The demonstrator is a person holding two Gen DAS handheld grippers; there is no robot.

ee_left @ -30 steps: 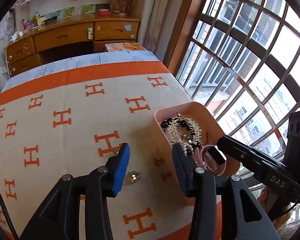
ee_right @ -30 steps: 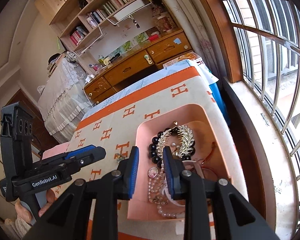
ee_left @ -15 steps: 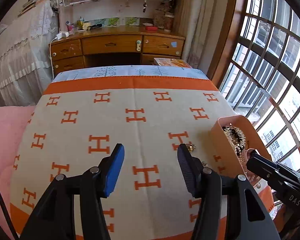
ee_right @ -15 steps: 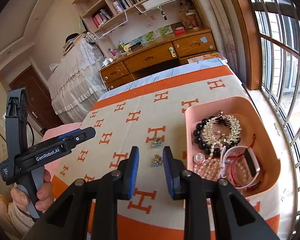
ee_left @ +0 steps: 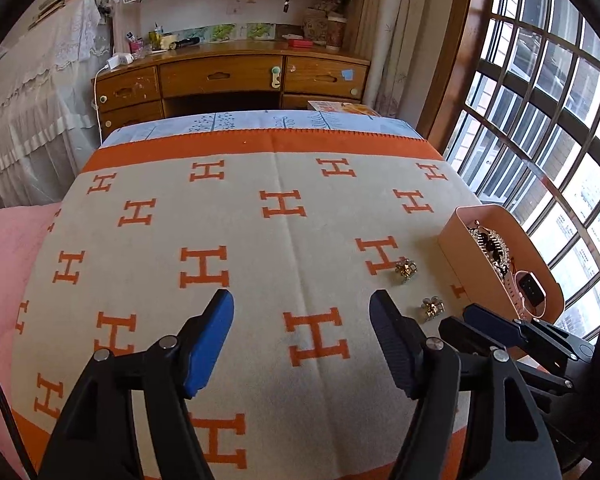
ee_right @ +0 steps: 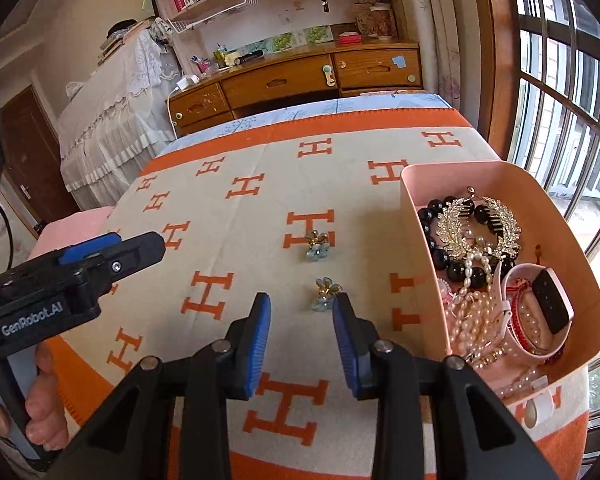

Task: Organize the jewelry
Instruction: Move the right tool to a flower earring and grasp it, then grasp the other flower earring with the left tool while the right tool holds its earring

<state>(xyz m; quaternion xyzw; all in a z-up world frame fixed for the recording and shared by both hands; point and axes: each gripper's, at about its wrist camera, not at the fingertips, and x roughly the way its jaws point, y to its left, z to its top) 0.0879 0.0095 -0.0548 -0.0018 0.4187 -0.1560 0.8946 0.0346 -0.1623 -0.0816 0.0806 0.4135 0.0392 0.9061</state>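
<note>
Pink tray (ee_right: pixel 500 172) of jewelry is sitting right of our right claw (ee_right: pixel 302 340), whose jaws have just been opening, empty, around the near flower earring (ee_right: pixel 325 294); we are judging the next move is closing on it. Left claw (ee_left: pixel 302 344) is also widening, empty.

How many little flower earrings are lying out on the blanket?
2. The nearer flower earring lies just ahead of the right gripper; the farther flower earring lies beyond it on an orange H. Both are left of the pink tray, whose pile might hide more.
</note>
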